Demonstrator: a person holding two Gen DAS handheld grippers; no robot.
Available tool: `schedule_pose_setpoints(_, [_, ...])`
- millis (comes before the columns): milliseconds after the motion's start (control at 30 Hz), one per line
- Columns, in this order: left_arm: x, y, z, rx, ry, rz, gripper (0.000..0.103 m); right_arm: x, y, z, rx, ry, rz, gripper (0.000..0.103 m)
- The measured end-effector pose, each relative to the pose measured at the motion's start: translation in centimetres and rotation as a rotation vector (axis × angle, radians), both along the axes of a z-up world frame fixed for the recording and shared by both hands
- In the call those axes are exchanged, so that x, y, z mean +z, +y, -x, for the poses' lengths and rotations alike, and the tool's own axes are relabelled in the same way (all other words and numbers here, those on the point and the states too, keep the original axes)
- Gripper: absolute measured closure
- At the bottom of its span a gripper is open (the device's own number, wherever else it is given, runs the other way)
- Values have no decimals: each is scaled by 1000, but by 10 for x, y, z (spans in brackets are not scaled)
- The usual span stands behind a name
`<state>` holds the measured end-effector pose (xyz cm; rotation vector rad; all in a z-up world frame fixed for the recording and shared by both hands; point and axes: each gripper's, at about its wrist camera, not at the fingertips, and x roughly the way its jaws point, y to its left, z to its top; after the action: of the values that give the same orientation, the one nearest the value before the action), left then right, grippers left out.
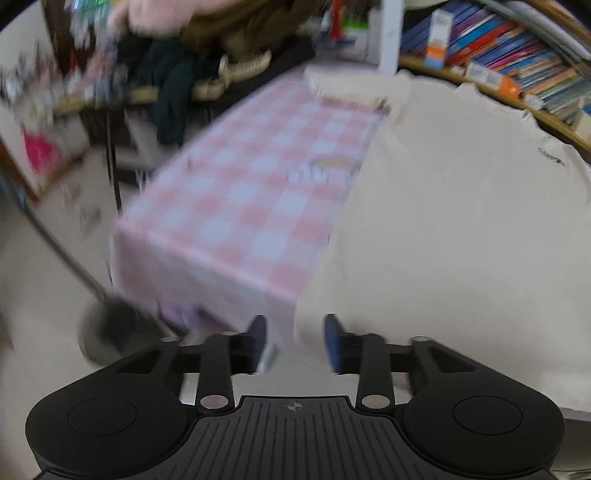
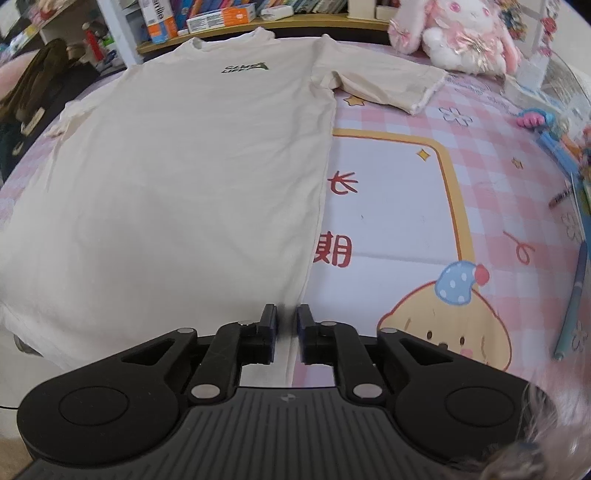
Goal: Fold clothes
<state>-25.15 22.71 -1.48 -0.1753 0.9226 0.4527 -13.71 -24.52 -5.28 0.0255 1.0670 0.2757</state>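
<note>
A cream T-shirt (image 2: pixel 184 166) with a small dark chest logo lies flat, front up, on a pink checked tablecloth (image 2: pixel 491 122); its collar points to the far side. My right gripper (image 2: pixel 286 332) is at the shirt's near right hem corner, its jaws nearly closed with the hem edge between them. In the blurred left wrist view the shirt (image 1: pixel 461 229) fills the right side. My left gripper (image 1: pixel 295 339) is open at the near left hem corner, which lies between its fingers.
A pink plush rabbit (image 2: pixel 461 33) sits at the far right of the table. Toys and pens (image 2: pixel 561 140) lie along the right edge. Bookshelves (image 1: pixel 517 55) stand behind. The table's left edge (image 1: pixel 177 258) drops to the floor, beside a stand base (image 1: pixel 110 328).
</note>
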Motion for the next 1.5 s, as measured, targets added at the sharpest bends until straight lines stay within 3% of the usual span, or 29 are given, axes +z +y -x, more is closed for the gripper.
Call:
schedule_pose_setpoints(67, [4, -2, -9, -19, -32, -1, 48, 0, -2, 3, -2, 3, -4, 85])
schedule_pose_setpoints(333, [-19, -8, -50, -87, 3, 1, 51, 0, 5, 10, 37, -15, 48, 86])
schedule_pose_setpoints(400, [-24, -9, -50, -95, 11, 11, 53, 0, 7, 12, 44, -20, 60, 90])
schedule_pose_setpoints(500, [-29, -10, -47, -97, 14, 25, 65, -1, 7, 14, 46, -23, 59, 93])
schedule_pose_setpoints(600, [-28, -8, -46, -92, 16, 33, 67, -1, 9, 16, 50, -20, 57, 95])
schedule_pose_setpoints(1367, [-30, -9, -47, -62, 15, 34, 66, 1, 12, 24, 62, -10, 51, 97])
schedule_pose_setpoints(1500, [-30, -16, -48, -68, 26, 3, 66, 1, 13, 25, 70, -17, 59, 97])
